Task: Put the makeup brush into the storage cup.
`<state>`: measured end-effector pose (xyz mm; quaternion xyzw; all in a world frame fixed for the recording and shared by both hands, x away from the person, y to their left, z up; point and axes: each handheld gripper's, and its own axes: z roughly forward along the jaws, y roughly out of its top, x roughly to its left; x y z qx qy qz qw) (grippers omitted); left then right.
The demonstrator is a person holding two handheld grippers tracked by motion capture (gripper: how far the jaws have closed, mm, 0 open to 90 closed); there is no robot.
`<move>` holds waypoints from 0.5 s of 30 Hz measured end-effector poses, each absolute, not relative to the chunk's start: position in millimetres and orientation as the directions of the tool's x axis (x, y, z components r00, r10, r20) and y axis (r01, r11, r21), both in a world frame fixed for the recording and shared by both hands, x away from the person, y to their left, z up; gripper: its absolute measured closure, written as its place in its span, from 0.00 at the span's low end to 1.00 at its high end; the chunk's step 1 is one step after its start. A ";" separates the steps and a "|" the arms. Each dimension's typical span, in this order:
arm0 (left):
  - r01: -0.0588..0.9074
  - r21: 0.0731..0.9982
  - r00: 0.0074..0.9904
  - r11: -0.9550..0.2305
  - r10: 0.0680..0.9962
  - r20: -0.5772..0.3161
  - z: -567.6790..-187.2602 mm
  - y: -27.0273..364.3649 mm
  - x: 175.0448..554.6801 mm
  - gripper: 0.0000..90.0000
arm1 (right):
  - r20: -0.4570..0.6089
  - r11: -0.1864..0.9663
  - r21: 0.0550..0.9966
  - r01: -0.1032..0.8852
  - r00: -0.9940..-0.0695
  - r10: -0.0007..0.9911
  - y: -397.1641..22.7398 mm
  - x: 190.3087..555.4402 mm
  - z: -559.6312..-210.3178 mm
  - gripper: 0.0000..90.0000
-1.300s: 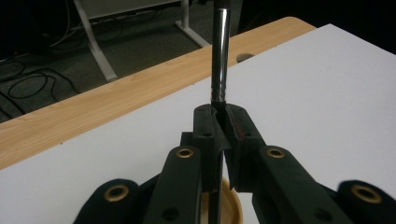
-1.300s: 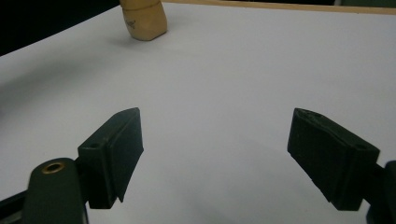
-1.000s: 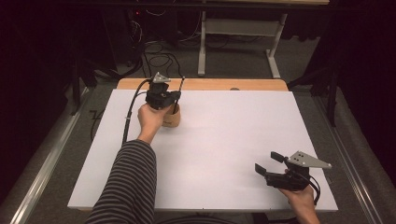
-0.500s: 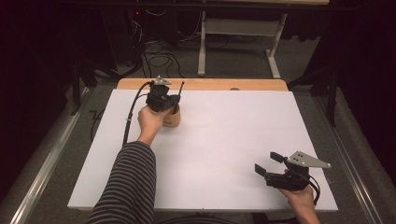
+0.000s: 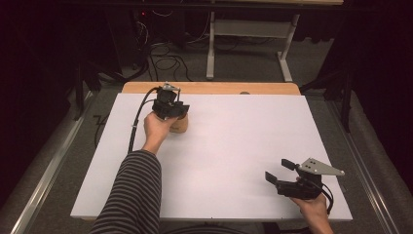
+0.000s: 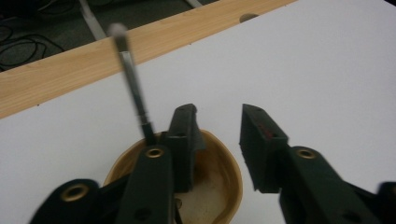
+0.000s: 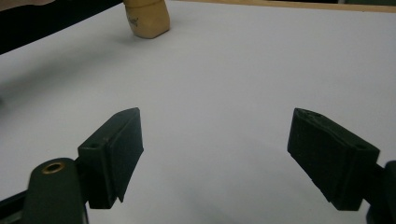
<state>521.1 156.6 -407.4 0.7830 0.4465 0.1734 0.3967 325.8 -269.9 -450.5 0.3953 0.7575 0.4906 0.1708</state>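
A small wooden cup (image 5: pixel 181 125) stands near the far left of the white board (image 5: pixel 234 146). A thin dark stick with a pale tip (image 6: pixel 133 88) stands in the cup (image 6: pixel 219 186) and leans over its rim. My left gripper (image 5: pixel 170 106) hovers right over the cup, pointing down. Its jaws (image 6: pixel 218 112) have just been opening; they stand apart with nothing between them, and the stick is outside the left jaw. My right gripper (image 5: pixel 278 170) rests at the near right, open and empty (image 7: pixel 217 140), facing the cup (image 7: pixel 145 16) across the board.
A wooden table edge (image 5: pixel 209 87) runs along the board's far side. Beyond it the floor holds cables (image 5: pixel 160 53) and the legs of a desk frame (image 5: pixel 210 44). A striped sleeve (image 5: pixel 129 195) lies over the board's near left.
In the high view both hands keep their places. The left gripper stays over the cup; no other movement shows.
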 end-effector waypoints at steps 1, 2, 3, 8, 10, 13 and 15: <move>0.562 0.775 0.540 -0.289 0.838 -0.078 -407.3 157.0 519.9 0.67 | 0.128 0.207 0.879 0.430 -0.630 0.766 -269.7 325.6 -450.4 0.22; 0.561 0.775 0.539 -0.291 0.839 -0.075 -407.1 157.6 518.8 0.65 | 0.127 0.208 0.878 0.430 -0.631 0.765 -269.4 325.4 -450.3 0.22; 0.561 0.776 0.538 -0.290 0.839 -0.075 -406.7 158.6 517.7 0.63 | 0.126 0.210 0.879 0.429 -0.632 0.764 -269.2 325.3 -450.3 0.22; 0.564 0.776 0.541 -0.284 0.836 -0.087 -404.8 163.6 511.9 0.56 | 0.122 0.214 0.879 0.426 -0.634 0.764 -268.5 324.7 -450.1 0.22; 0.560 0.778 0.544 -0.285 0.835 -0.086 -403.6 164.9 509.1 0.54 | 0.121 0.215 0.879 0.426 -0.634 0.764 -268.2 324.5 -450.0 0.22; 0.555 0.782 0.549 -0.284 0.831 -0.088 -401.6 166.0 504.6 0.51 | 0.116 0.221 0.879 0.423 -0.638 0.761 -267.4 324.2 -449.9 0.22; 0.547 0.787 0.554 -0.285 0.828 -0.085 -400.1 167.0 501.4 0.49 | 0.116 0.222 0.879 0.423 -0.638 0.761 -267.0 324.2 -449.9 0.22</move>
